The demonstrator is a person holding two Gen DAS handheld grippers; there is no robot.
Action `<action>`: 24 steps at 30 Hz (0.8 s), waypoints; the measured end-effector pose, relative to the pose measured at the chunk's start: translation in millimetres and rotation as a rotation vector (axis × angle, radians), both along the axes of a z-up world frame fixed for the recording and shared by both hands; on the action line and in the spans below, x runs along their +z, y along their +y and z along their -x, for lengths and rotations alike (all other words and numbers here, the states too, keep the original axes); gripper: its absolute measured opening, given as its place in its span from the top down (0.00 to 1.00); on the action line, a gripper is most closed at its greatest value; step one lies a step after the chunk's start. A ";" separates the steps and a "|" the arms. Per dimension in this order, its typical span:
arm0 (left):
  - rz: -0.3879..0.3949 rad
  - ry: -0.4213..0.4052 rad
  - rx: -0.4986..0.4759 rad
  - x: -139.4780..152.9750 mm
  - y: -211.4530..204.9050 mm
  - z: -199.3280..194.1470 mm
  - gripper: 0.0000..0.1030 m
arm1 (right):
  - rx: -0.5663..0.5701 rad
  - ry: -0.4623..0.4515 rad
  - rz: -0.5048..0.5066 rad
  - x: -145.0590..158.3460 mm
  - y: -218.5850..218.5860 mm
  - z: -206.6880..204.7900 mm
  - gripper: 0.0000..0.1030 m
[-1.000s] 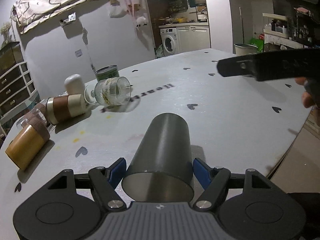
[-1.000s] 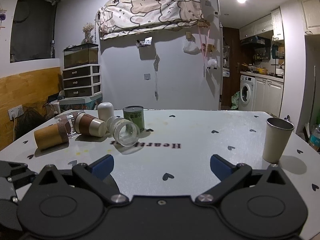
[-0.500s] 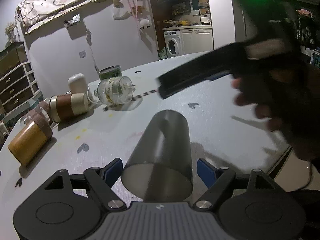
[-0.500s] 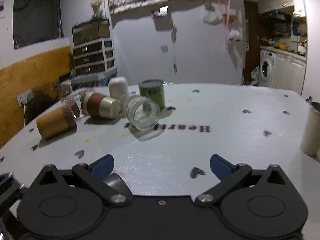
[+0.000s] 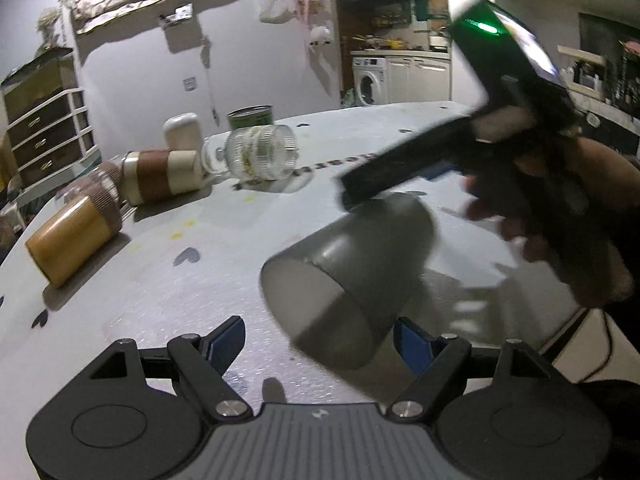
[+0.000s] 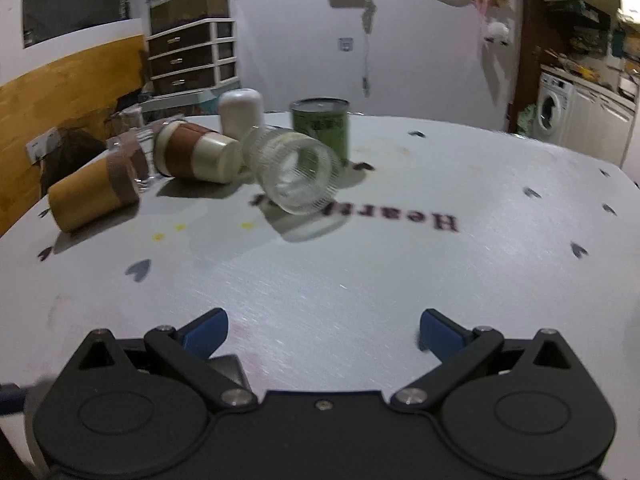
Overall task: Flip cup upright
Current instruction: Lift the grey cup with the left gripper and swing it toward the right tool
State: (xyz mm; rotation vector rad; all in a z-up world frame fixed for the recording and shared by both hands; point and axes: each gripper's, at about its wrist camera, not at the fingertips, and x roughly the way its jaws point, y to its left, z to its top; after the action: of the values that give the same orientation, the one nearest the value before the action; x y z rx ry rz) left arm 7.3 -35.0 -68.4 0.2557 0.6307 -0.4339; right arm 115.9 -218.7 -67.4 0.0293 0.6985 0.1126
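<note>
A dark grey metal cup (image 5: pixel 352 276) lies on its side on the white table (image 5: pixel 160 280), mouth toward my left gripper, tilted to the right. My left gripper (image 5: pixel 320 340) is open; the cup's rim sits between its blue fingertips, nearer the right one. The right gripper's black body (image 5: pixel 404 168) is seen from outside, over the cup's far end; I cannot tell if it touches. My right gripper (image 6: pixel 322 330) is open and empty, low over the table. A corner of the grey cup (image 6: pixel 228 368) shows by its left finger.
At the far left lie a ribbed glass cup (image 6: pixel 298 174), a brown-and-cream cup (image 6: pixel 196 154), a tan cup (image 6: pixel 90 196) and a clear glass (image 6: pixel 132 156). A green can (image 6: pixel 320 126) and a white cup (image 6: pixel 240 110) stand behind them. The table edge (image 5: pixel 560 336) is at the right.
The right gripper has swung in from the right and come over the grey cup. The cup has turned, its far end now pointing right. The left gripper stays open around the rim.
</note>
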 end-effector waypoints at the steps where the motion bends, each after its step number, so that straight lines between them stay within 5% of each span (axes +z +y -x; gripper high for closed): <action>1: 0.004 0.001 0.010 -0.4 2.5 -1.6 0.21 | -0.011 0.001 -0.005 -1.5 -5.4 3.1 0.00; 9: 0.054 0.011 0.079 -2.1 16.0 -17.1 0.21 | -0.026 0.032 -0.130 -7.3 -32.9 48.6 0.00; 24: 0.147 0.017 0.108 5.4 27.8 -22.5 0.21 | -0.022 0.031 -0.151 -13.0 -27.8 92.2 0.00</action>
State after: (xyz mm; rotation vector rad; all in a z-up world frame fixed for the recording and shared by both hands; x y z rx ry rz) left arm 29.7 -7.2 -63.0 0.0772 0.6234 -0.3767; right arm 23.8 -246.5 -80.3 0.1836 0.7198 0.1439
